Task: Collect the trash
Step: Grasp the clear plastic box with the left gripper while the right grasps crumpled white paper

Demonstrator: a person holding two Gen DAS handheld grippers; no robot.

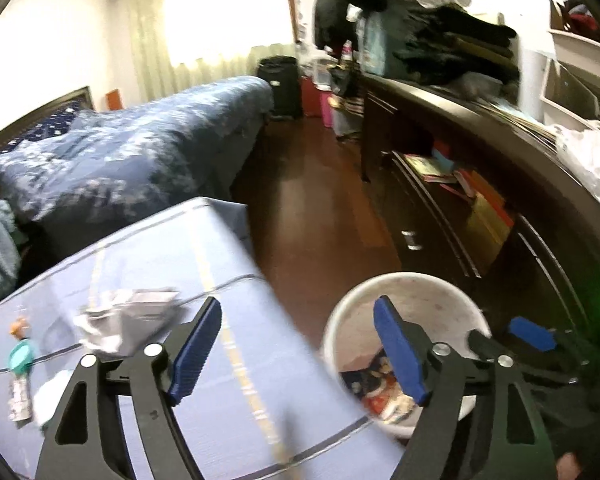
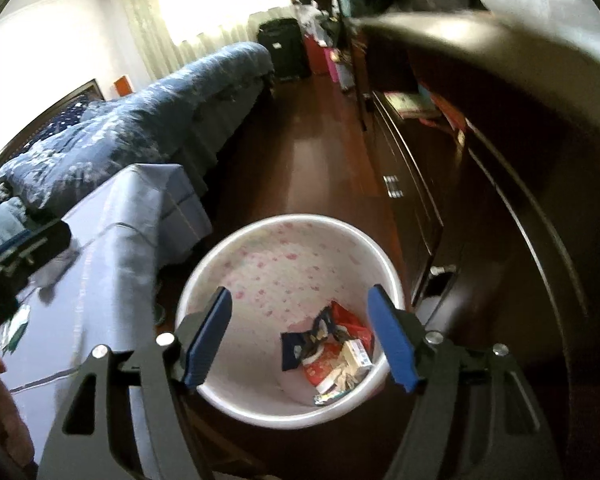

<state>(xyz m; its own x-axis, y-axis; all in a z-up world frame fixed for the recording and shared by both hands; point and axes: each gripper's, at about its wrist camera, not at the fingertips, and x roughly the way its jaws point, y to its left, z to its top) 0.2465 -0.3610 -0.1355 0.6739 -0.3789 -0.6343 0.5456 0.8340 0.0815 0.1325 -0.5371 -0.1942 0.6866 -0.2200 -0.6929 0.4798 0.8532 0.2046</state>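
Note:
My left gripper (image 1: 296,340) is open and holds nothing; it hangs over the edge of a table under a lavender cloth (image 1: 172,248). On the cloth lie a crumpled grey-white wrapper (image 1: 128,320), a small green and orange packet (image 1: 20,356) and a white tissue (image 1: 50,396). A white bin (image 1: 420,284) stands on the floor to the right, with colourful wrappers (image 1: 380,396) inside. My right gripper (image 2: 300,320) is open and empty above the bin (image 2: 228,256). Red, blue and white wrappers (image 2: 332,352) lie at the bin's bottom.
A bed with a blue quilt (image 1: 132,152) lies beyond the table. A dark dresser (image 1: 480,184) with books on an open shelf runs along the right. Brown wooden floor (image 1: 312,208) lies between them, and a black suitcase (image 1: 280,84) stands at the far end.

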